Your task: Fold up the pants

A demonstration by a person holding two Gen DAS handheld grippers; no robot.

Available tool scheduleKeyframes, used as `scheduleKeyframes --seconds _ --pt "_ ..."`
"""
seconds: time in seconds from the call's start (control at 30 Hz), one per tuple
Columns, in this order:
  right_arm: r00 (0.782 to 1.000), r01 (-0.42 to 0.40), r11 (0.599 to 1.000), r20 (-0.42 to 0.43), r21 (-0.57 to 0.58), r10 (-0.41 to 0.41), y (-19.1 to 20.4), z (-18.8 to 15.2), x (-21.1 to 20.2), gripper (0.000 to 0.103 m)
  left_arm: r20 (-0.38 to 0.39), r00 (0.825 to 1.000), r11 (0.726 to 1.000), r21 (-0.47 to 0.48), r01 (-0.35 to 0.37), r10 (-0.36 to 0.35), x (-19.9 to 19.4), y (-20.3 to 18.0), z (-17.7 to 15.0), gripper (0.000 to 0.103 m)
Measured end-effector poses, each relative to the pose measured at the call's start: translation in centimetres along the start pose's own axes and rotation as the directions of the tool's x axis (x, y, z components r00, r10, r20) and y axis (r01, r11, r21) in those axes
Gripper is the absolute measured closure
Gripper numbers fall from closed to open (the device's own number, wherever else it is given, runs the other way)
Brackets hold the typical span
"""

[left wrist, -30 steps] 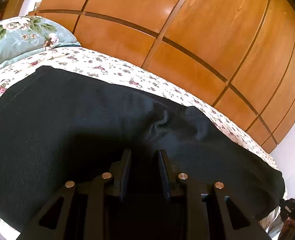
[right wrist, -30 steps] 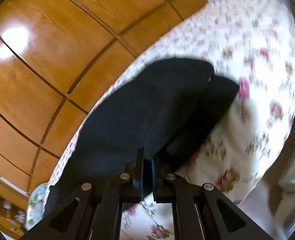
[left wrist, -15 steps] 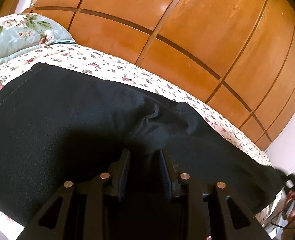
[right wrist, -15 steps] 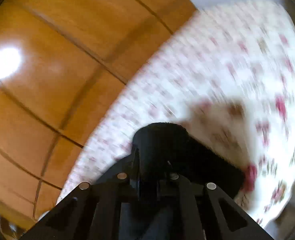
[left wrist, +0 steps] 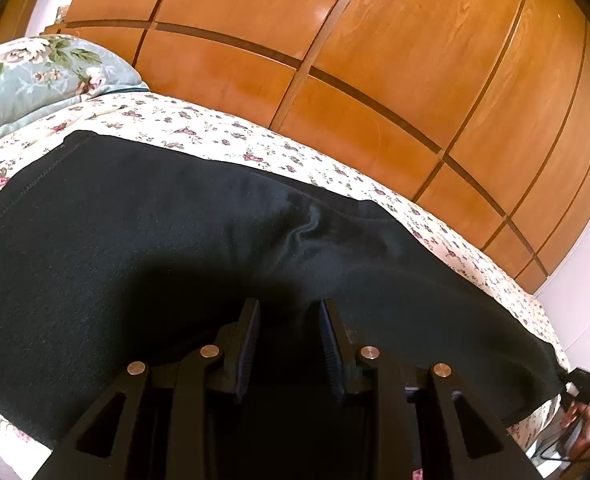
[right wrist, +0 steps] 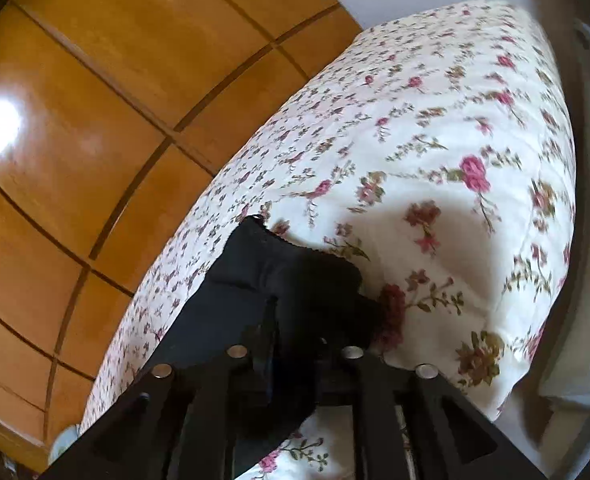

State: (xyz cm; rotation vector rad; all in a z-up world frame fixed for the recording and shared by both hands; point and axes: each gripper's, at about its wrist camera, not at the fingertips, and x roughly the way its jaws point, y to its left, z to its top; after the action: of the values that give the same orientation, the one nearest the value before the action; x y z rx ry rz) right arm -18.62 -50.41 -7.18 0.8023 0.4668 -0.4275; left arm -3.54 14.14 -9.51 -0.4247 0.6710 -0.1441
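Observation:
Black pants (left wrist: 175,248) lie spread across a floral bedsheet (left wrist: 199,128), the legs running off to the right. My left gripper (left wrist: 289,308) hovers low over the middle of the pants, jaws open with nothing between them. My right gripper (right wrist: 295,320) is shut on the pants' leg end (right wrist: 263,264), which is bunched over the fingers and lifted off the sheet (right wrist: 435,140). The right gripper shows small at the lower right edge of the left wrist view (left wrist: 579,392).
A wooden panelled wardrobe (left wrist: 375,40) runs along the far side of the bed. A pale blue floral pillow (left wrist: 35,76) lies at the head end on the left. The foot edge of the bed (right wrist: 551,240) drops off on the right.
My right gripper has lifted the leg end off the bed and carried it along, so the cloth now bunches over the fingers. My left gripper stays open over the pants, barely moved.

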Motion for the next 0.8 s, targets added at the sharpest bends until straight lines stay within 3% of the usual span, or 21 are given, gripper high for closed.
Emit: scheduleKeyframes --seconds 0.13,0.23,0.3,0.37,0.4,0.43,0.5,0.57,0.6,0.67,0.77,0.8 --pt "0.997 0.031 0.999 0.076 0.035 -0.034 0.0 0.1 -2.0 0.046 0.008 1.0 1.0 0.017 -0.007 0.007 -0.6 -0.6 -0.4 0.071" --pt "0.994 0.077 0.997 0.075 0.01 -0.078 0.5 -1.0 -2.9 0.044 0.009 1.0 1.0 0.028 -0.011 0.011 -1.0 -1.0 -0.7 0.069" --pt "0.983 0.154 0.987 0.11 -0.045 -0.148 1.5 -1.4 -3.4 0.045 0.004 1.0 0.999 0.031 -0.014 0.014 -1.2 -1.3 -0.6 0.069" --pt "0.943 0.285 0.944 0.225 -0.167 -0.245 4.4 -2.1 -4.2 0.05 -0.004 1.0 1.0 0.027 -0.005 0.005 -1.4 -1.6 -0.5 0.069" --pt "0.934 0.303 0.919 0.272 -0.252 -0.233 6.4 -2.4 -4.6 0.05 -0.01 1.0 1.0 0.029 0.003 -0.003 -1.4 -2.0 -0.3 0.069" --pt "0.937 0.285 0.889 0.298 -0.358 -0.18 9.0 -3.0 -4.8 0.05 -0.011 1.0 0.999 0.032 0.008 -0.008 -1.4 -2.2 0.0 0.069" --pt "0.963 0.18 0.828 0.266 -0.53 -0.039 13.8 -4.4 -4.5 0.05 -0.006 1.0 0.999 0.045 0.018 -0.018 -1.4 -3.0 0.7 0.069" --pt "0.989 -0.018 0.765 0.102 -0.644 0.109 18.1 -6.3 -2.8 0.05 -0.009 0.999 0.997 0.068 0.032 -0.031 -0.9 -4.0 1.6 0.069" --pt "0.981 -0.17 0.723 -0.044 -0.669 0.19 20.6 -7.8 -1.4 0.05 -0.019 0.999 0.996 0.085 0.033 -0.032 -0.3 -4.6 2.2 0.068" --pt "0.937 -0.348 0.664 -0.225 -0.662 0.267 24.1 -10.4 0.9 0.05 -0.058 0.998 0.992 0.124 0.013 -0.006 1.3 -5.7 3.3 0.067" --pt "0.833 -0.547 0.574 -0.462 -0.609 0.304 29.8 -15.3 5.0 0.05 -0.113 0.993 0.985 0.17 -0.018 0.038 4.1 -6.9 4.8 0.066" --pt "0.787 -0.608 0.54 -0.533 -0.582 0.312 32.1 -17.1 6.7 0.052 -0.115 0.992 0.983 0.18 -0.033 0.055 4.9 -7.0 5.1 0.066"
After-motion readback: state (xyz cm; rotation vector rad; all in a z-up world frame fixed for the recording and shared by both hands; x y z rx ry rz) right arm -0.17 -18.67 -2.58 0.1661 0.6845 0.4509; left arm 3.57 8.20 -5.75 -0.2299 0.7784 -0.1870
